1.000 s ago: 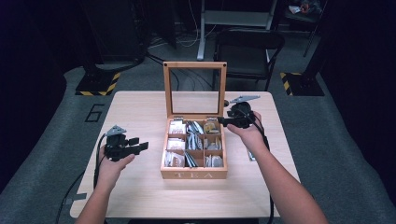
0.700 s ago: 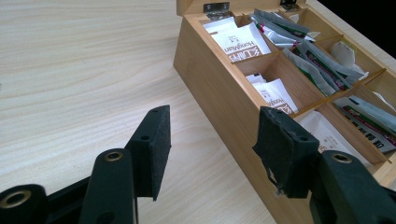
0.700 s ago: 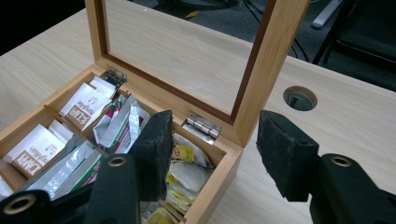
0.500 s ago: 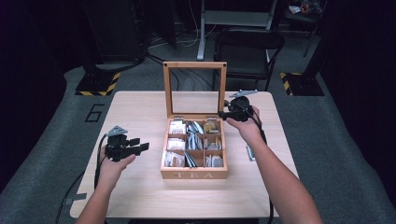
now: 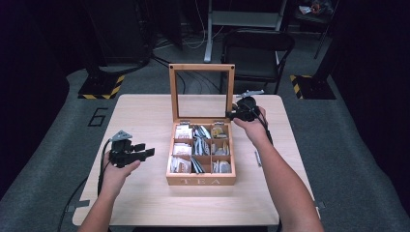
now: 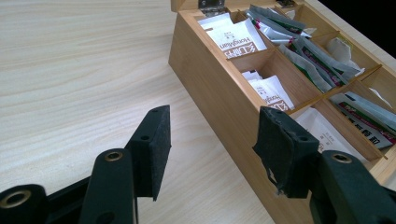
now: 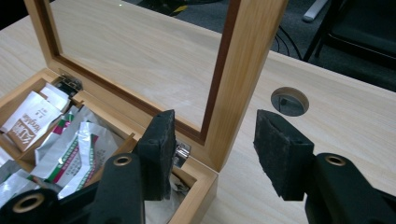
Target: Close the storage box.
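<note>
Reaching with our right hand-held gripper [image 7: 210, 149], jaws open astride the upright lid [image 7: 243, 70] frame, we should next close and lower it; left hand-held gripper [image 6: 212, 140] waits open beside the tea box [image 6: 219, 98].

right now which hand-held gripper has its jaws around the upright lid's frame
The right hand-held gripper: its open jaws straddle the right post of the upright lid. The left hand-held gripper sits open beside the tea box, apart from it.
</note>
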`<state>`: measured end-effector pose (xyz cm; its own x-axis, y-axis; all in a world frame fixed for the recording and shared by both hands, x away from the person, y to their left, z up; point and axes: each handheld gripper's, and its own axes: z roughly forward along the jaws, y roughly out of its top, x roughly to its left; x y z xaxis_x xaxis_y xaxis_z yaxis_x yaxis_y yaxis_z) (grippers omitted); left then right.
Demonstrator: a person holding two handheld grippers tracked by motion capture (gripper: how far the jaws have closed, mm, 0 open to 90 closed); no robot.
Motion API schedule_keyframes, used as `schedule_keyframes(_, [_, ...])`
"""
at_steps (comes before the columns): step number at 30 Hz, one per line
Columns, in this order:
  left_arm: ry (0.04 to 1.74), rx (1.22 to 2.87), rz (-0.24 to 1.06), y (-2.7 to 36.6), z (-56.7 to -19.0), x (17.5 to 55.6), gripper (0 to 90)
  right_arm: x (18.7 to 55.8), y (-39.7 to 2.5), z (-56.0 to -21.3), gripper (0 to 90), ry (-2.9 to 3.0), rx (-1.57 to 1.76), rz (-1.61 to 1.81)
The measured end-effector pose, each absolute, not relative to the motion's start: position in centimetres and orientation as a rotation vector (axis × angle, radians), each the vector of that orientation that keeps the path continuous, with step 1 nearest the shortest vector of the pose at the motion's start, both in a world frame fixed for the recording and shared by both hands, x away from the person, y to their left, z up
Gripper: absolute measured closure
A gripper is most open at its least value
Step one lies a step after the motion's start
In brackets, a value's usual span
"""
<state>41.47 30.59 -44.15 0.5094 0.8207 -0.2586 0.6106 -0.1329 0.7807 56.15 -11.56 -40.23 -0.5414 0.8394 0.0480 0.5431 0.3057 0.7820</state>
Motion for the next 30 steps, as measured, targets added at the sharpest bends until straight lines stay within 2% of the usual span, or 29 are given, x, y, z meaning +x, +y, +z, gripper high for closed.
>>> schedule_keyframes(5, [1.186, 1.848, 0.295, 30.6, -44.2, 41.6, 45.2, 56.7, -11.6, -40.7, 49.2, 2.201, 1.256, 1.110])
schedule_keyframes(11, [1.185, 1.844, 0.297, 30.5, -44.2, 41.5, 45.6, 57.3, -11.1, -41.4, 55.9, 2.204, 1.240, 1.106])
schedule_keyframes(23, [1.184, 1.845, 0.294, 30.4, -44.2, 41.5, 46.1, 58.7, -10.7, -41.3, 62.6, 2.188, 1.263, 1.092])
schedule_keyframes(30, [1.184, 1.842, 0.292, 30.4, -44.3, 41.5, 46.0, 59.2, -10.9, -41.2, 62.0, 2.221, 1.252, 1.112])
